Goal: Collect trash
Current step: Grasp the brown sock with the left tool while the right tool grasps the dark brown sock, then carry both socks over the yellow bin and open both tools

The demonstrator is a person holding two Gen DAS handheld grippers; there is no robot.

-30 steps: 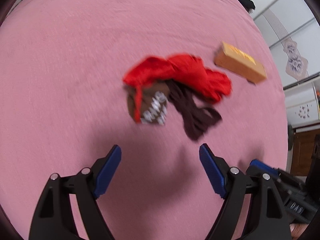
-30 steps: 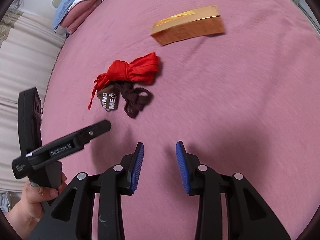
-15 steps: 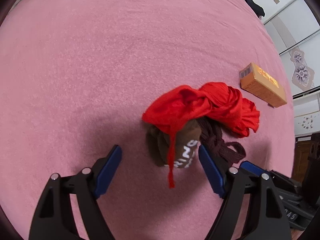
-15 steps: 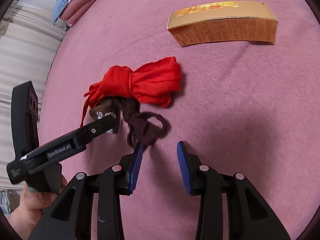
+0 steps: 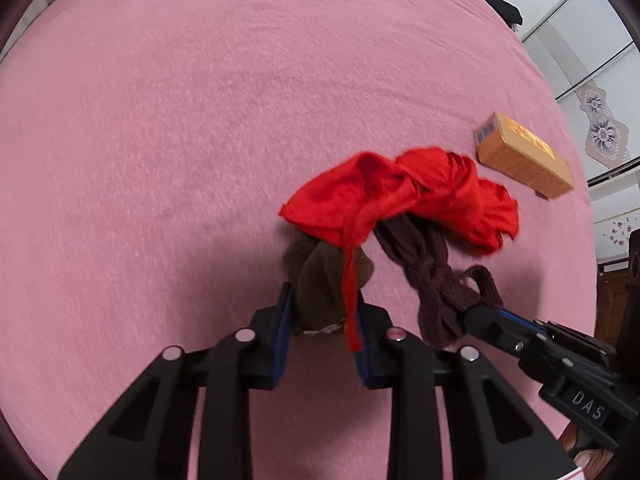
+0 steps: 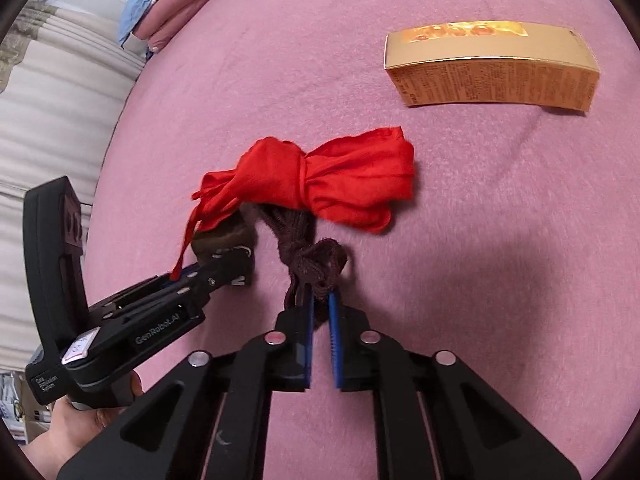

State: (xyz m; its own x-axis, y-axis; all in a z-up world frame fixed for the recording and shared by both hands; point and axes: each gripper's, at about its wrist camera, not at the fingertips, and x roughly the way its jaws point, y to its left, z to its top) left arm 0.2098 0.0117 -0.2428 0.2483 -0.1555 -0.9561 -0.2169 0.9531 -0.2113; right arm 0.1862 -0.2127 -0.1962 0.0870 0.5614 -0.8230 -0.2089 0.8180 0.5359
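Red cloth bundle (image 6: 320, 188) lies mid-bed on the pink blanket (image 5: 200, 120), knotted, w/ a brown printed piece (image 5: 324, 280) and dark brown knit cord (image 6: 312, 260) tucked under it. Left gripper (image 5: 322, 324) is clamped on the brown piece at 6 o'clock; right gripper (image 6: 320, 320) is pinched on the cord's knot. All soft, light, floppy; prob. best held at knots. Orange carton (image 6: 492, 68) sits at 1 o'clock, stiff.

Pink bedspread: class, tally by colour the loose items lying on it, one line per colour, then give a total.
Red knotted cloth: 1
Dark brown knotted cloth: 1
Brown printed cloth: 1
Golden box: 1
Total: 4
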